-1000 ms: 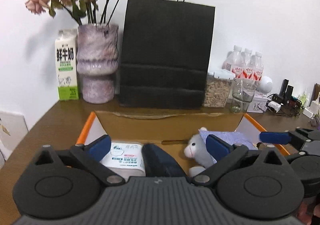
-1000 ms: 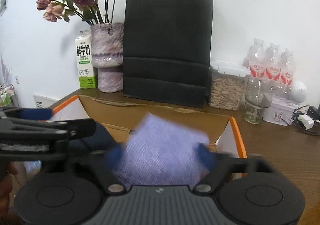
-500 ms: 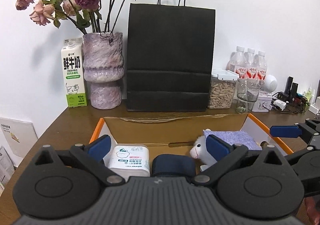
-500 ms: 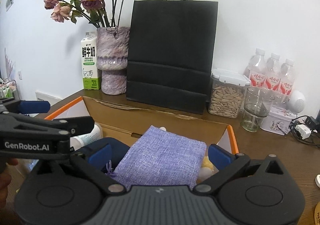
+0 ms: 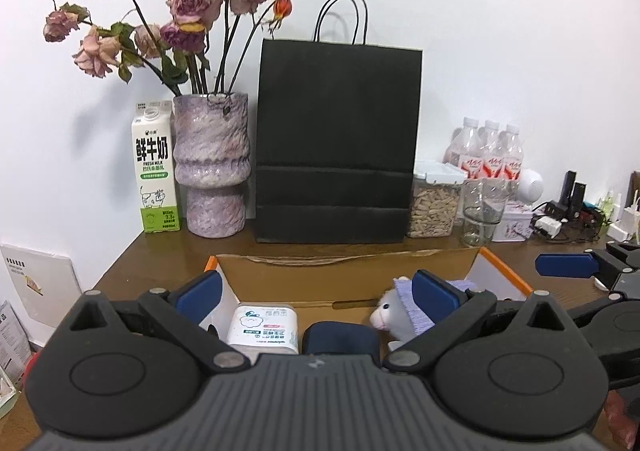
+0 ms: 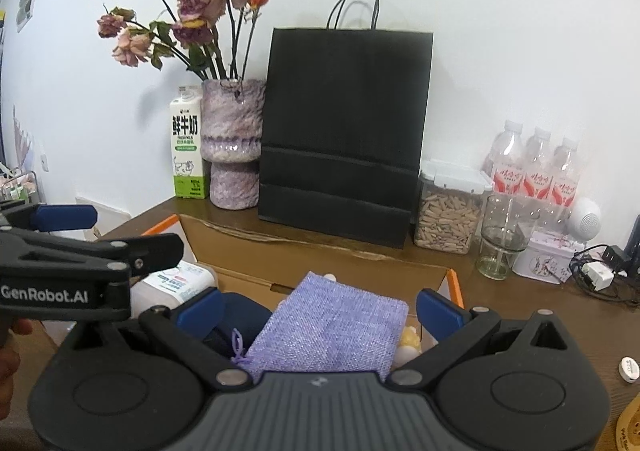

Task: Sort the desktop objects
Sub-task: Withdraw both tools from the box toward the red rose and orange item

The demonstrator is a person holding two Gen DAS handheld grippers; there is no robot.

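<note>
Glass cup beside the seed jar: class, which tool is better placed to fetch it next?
Probably the right tool: it is open and empty, and the glass cup stands on its side, right of the box.

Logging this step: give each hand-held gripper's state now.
Left hand-held gripper: open, holding nothing.
Right hand-held gripper: open, holding nothing.

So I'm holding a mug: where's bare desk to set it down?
Bare wood shows on the desk right of the cardboard box, before the glass jar. The back row by the black bag is crowded.
</note>
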